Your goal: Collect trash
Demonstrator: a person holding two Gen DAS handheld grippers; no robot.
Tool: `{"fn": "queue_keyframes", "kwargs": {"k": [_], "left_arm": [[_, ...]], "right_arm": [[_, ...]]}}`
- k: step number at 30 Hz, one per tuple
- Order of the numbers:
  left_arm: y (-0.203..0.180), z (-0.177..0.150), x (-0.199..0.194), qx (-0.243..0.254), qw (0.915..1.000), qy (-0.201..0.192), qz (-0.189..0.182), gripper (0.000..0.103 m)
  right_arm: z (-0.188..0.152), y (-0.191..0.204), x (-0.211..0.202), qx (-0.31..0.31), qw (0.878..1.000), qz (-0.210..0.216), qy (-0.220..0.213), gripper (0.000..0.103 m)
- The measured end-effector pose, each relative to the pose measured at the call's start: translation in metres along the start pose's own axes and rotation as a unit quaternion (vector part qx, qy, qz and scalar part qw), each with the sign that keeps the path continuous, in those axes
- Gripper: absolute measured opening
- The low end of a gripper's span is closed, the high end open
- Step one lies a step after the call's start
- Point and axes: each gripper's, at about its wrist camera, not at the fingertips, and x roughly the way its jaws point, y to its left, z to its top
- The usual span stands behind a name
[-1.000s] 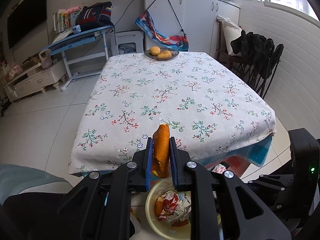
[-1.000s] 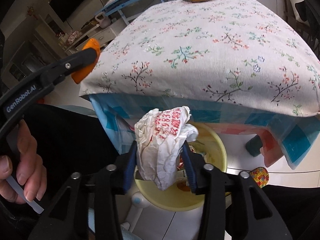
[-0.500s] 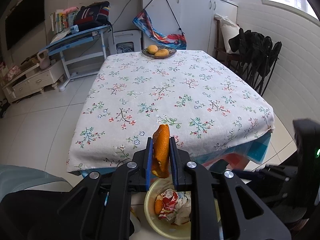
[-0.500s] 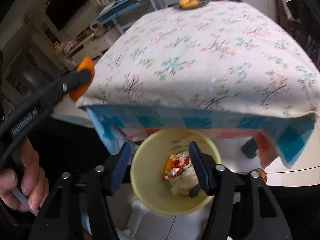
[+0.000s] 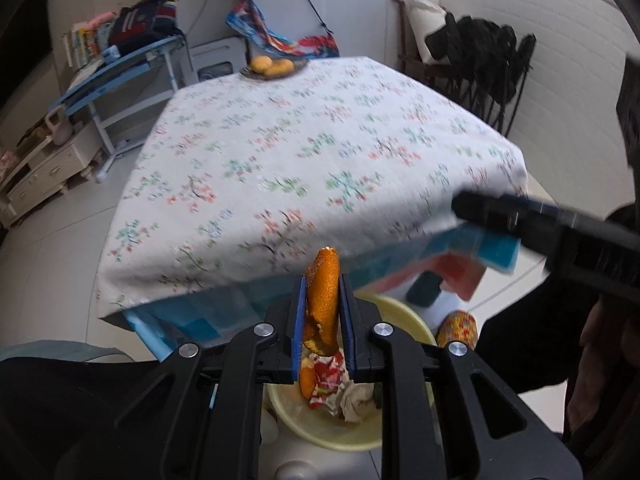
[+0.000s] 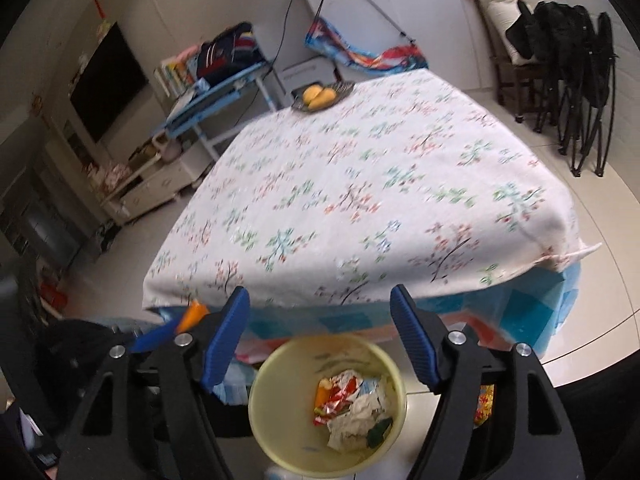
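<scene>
My left gripper is shut on an orange peel, held upright above the near rim of the yellow bin. Crumpled paper and wrappers lie in that bin on the floor below the table's front edge. In the right wrist view the same bin sits under my right gripper, whose jaws are opening with nothing between them. The white crumpled paper rests on the trash inside. At the lower left of that view the left gripper's tip with the orange peel shows.
The table with the floral cloth fills the middle, a dish of yellow fruit at its far end. Folded black chairs stand at the right wall, a blue desk and low cabinet at the left.
My right gripper opened and let the white crumpled paper fall into the bin, then rose and tilted up. My left gripper with the peel moved down, closer over the bin.
</scene>
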Motion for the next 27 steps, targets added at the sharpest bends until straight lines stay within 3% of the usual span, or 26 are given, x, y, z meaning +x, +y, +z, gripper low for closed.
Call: {"fn": "queue_keyframes", "kwargs": {"k": [12,22,27], "left_arm": [[-0.016,-0.015,0.026,0.028,0.9964,0.079,-0.016,0.019],[-0.017,-0.013,0.026,0.033,0.9962,0.081,-0.006,0.045],[-0.011,-0.007,0.018,0.022,0.998,0.057,0.014,0.052]], "right_arm": [[0.005,-0.006,-0.008,0.012,0.999,-0.014,-0.032,0.076],[0.005,-0.007,-0.008,0.015,0.999,-0.017,-0.035,0.077],[0.006,-0.008,-0.012,0.015,0.998,-0.024,-0.047,0.077]]}}
